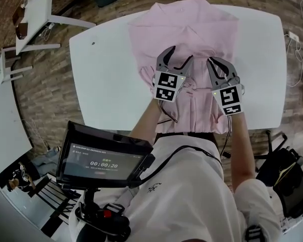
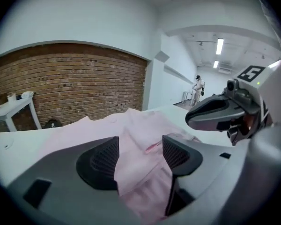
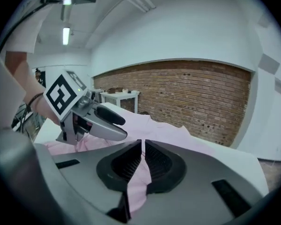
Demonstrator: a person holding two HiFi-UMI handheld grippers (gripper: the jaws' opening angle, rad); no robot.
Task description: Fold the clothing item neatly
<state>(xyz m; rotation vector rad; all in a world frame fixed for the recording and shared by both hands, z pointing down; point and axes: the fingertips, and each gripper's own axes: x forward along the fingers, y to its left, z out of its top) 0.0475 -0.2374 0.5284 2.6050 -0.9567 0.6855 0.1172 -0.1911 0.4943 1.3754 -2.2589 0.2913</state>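
A pink shirt lies spread on the white table, its lower part bunched in folds near me. My left gripper hovers over the shirt's middle with its jaws wide open; in the left gripper view only loose cloth shows between the pads, untouched. Just to its right, my right gripper has its jaws together. In the right gripper view a fold of pink cloth runs up into the closed pads. Each gripper shows in the other's view: the right one, the left one.
A small screen on a rig sits at my left hip. A white side table stands on the wood floor at the upper left. A cable trails off the table's right end. A brick wall stands behind; a person is far off.
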